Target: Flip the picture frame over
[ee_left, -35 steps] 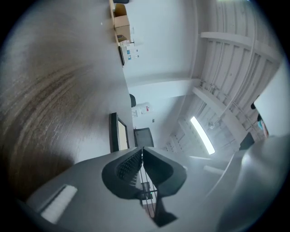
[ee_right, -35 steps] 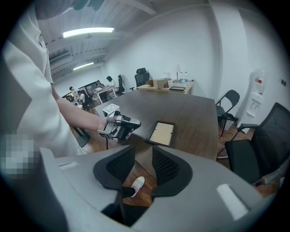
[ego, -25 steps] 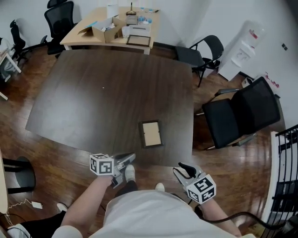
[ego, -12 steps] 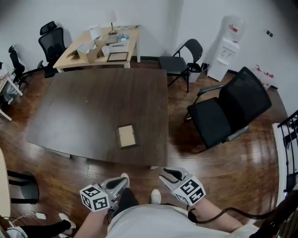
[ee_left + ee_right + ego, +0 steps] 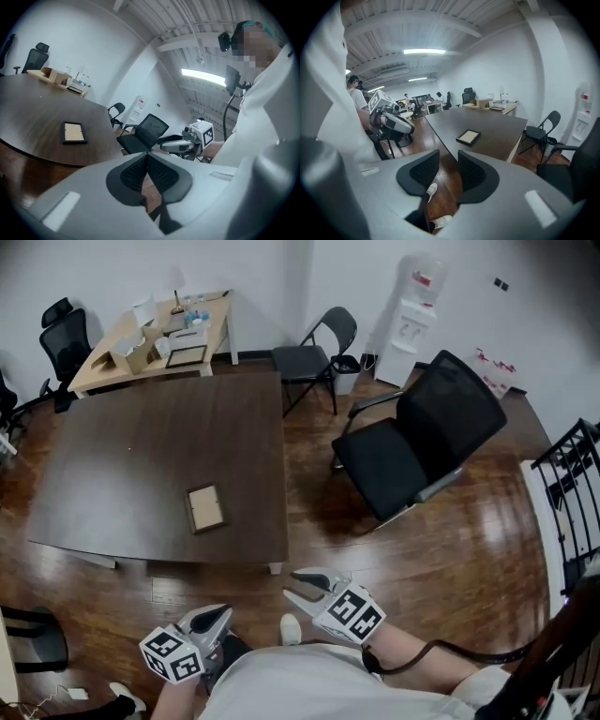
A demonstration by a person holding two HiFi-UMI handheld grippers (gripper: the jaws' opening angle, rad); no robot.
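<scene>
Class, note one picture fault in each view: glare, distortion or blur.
Head view: glare patches on the glossy floor. Left gripper view: dark fisheye rim, ceiling light blown out. Right gripper view: same dark rim, yet the frame stays sharp.

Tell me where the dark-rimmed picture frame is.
Head view, left of centre: the picture frame lies flat on the dark wooden table near its right edge.

table: matt wood | floor: glossy wood | picture frame: smooth dark rim
</scene>
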